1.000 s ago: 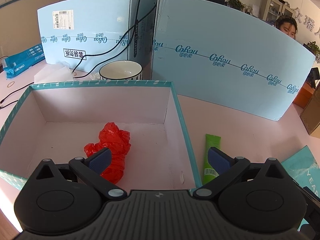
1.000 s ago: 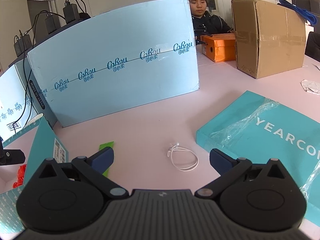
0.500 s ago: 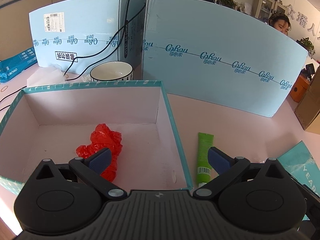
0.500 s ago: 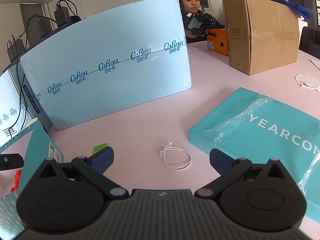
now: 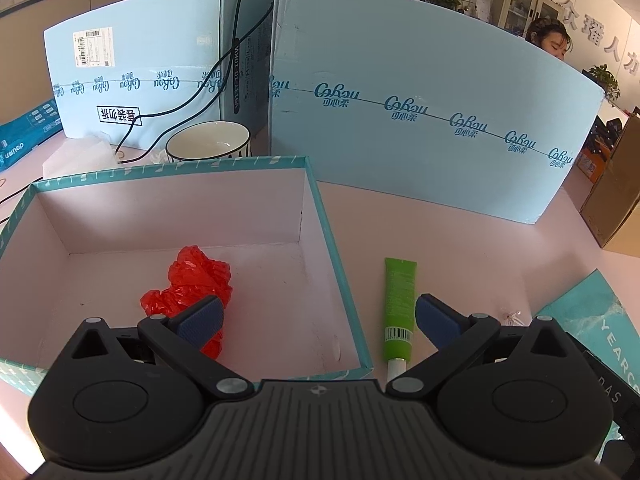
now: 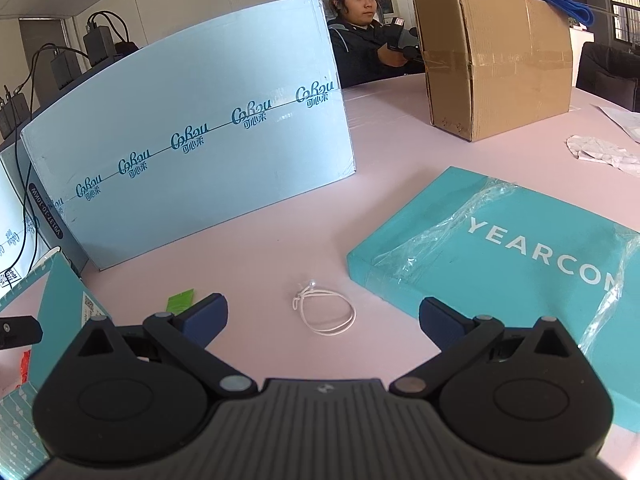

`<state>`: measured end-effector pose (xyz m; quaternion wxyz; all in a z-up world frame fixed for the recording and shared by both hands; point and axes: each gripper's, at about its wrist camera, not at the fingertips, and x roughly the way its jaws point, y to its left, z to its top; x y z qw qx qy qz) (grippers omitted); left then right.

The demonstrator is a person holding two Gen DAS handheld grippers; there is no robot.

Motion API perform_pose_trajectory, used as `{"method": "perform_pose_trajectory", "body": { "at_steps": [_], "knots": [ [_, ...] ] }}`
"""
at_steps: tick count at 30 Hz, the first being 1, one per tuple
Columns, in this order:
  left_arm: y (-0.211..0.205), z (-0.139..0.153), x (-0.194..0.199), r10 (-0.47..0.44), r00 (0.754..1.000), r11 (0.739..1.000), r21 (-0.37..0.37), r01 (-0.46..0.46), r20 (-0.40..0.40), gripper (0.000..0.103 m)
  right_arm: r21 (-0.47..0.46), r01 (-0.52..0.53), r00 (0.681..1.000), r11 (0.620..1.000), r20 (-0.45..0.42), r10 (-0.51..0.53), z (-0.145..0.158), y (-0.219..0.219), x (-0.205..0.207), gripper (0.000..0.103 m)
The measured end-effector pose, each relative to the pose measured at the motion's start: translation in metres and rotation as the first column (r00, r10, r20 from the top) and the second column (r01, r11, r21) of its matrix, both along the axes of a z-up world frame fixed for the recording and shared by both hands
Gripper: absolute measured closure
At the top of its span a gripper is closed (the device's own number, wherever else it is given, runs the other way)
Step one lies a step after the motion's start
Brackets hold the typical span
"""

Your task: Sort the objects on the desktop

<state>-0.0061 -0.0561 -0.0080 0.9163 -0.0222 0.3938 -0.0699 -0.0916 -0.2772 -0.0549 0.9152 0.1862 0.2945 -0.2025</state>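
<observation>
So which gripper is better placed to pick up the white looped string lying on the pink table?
Right. The right gripper is open with the white looped string directly between its fingertips. The left gripper straddles the teal box wall, with the string only at its view's far right.

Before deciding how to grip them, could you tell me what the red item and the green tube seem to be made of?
Red item: thin glossy plastic film, judging by its crinkles and shine.
Green tube: probably soft matte plastic, with a flat crimped end and printed barcode.
</observation>
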Motion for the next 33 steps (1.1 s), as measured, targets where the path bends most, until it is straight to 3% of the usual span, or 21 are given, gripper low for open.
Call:
{"method": "perform_pose_trajectory", "body": {
  "at_steps": [33],
  "knots": [
    [-0.010, 0.002, -0.012, -0.054, 0.998, 0.998, 0.021, 0.054, 0.017, 0.001, 0.024, 0.025, 1.000, 0.999, -0.012, -0.025, -0.004, -0.005, -0.011, 0.000]
  ]
}}
